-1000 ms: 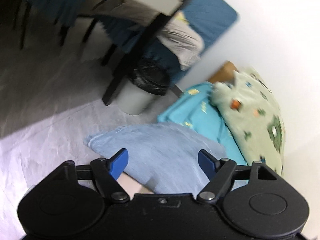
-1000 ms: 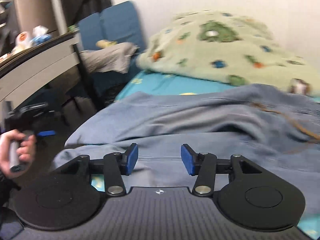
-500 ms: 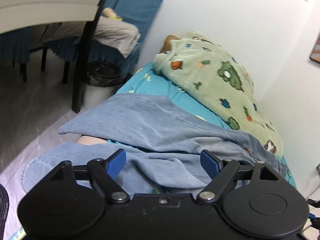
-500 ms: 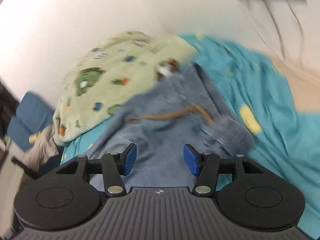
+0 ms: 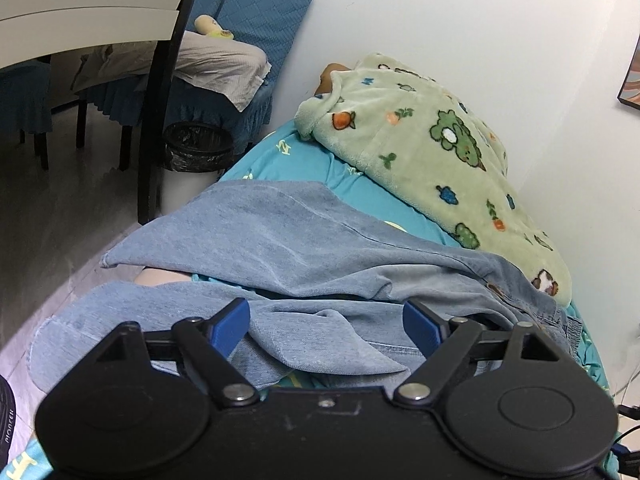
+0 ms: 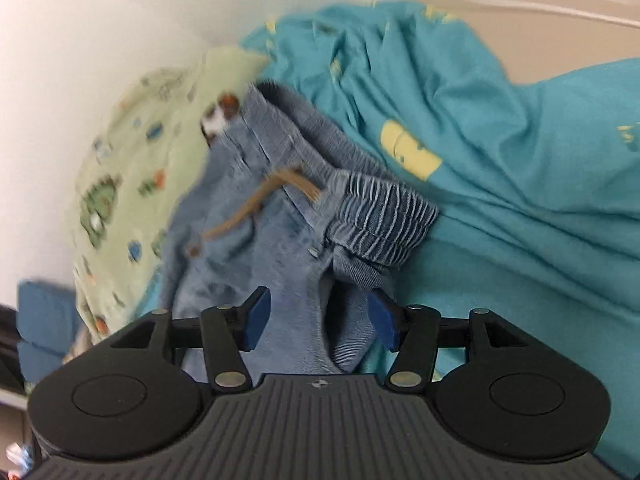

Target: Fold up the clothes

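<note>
Your left wrist view catches one readable word: "PIONEER", in pale capitals running vertically on a dark object (image 5: pixel 7 420) at the lower left edge. The yellow marks on the teal bedsheet (image 6: pixel 520 184) cannot be read.

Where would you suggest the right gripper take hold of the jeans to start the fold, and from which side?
I would take the elastic waistband at its free end with the right gripper, coming from the bare teal sheet side. The gathered band looks thick and raised, so the open jaws can probably pinch it without catching the sheet.
</note>
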A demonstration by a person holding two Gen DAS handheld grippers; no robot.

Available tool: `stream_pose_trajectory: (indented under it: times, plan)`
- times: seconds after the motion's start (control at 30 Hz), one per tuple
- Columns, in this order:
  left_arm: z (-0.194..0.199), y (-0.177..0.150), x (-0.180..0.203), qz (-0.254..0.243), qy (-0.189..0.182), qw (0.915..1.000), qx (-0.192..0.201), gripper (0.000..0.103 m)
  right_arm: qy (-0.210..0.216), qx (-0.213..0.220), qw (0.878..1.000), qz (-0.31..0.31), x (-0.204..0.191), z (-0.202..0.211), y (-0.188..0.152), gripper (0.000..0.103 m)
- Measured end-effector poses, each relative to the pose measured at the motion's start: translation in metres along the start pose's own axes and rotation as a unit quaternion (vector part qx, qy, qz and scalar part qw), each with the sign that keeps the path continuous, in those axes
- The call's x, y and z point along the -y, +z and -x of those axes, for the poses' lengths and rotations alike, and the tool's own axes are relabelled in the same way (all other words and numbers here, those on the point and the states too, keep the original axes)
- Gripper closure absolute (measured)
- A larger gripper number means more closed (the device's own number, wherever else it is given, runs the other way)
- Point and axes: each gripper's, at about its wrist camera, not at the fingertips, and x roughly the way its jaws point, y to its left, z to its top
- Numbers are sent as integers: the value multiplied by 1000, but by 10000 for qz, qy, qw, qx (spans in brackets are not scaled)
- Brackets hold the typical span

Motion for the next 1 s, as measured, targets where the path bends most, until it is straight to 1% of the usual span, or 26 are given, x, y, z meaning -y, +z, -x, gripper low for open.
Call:
stream_pose_trajectory:
  times: [0.03,0.1,0.2,0.27,0.33,0.4,0.43,0.47,0.5,0.53,0.57,0.67,0.77,0.8,0.87,0.93,1.0]
  plan:
    - [0,0,0,21,-9,10000,-2,21,-76,129,9999,55,1,6,0,35]
    - [-1,1,-2,61,-13,10000,0,21,-324,260,9990,165,6,6,4,34]
    - [-3,2,-3,123,-20,9999,3,20,-369,4,9993,-2,16,-14,12,35]
    - [-4,3,-4,163,-24,9999,5,20,-310,-221,9992,-89,19,-31,14,43]
    - [-5,3,-5,204,-29,9998,7,20,-200,-337,9992,-96,17,-41,14,45]
    - [-6,4,-7,245,-33,9997,9,20,-196,-272,9994,127,6,-47,11,46]
    - [-6,4,-7,265,-35,9996,10,20,-215,-223,9992,252,0,-49,10,53]
    - [-7,5,-8,288,-38,9996,12,20,-222,-104,9989,396,-6,-48,9,72]
    - [-6,5,-9,321,-42,9995,20,20,-221,52,9982,549,-12,-46,8,80]
    - [-5,6,-10,354,-46,9994,29,20,-129,221,9971,722,-19,-42,7,87]
    - [-4,6,-11,387,-50,9992,37,20,12,397,9951,904,-26,-37,6,90]
    - [-1,8,-15,485,-63,9988,61,20,483,975,9834,1451,-50,-13,5,94]
    - [2,10,-18,584,-75,9982,85,20,728,1613,9720,1546,-56,10,15,97]
    - [3,10,-19,617,-79,9980,93,20,713,1767,9706,1472,-52,15,21,97]
    - [5,12,-21,683,-88,9976,110,19,542,1915,9718,1261,-36,17,34,97]
    - [6,13,-24,743,-95,9971,120,19,247,1855,9773,992,-14,9,47,97]
    - [4,13,-24,756,-81,9971,73,19,-109,1563,9848,744,9,-4,55,97]
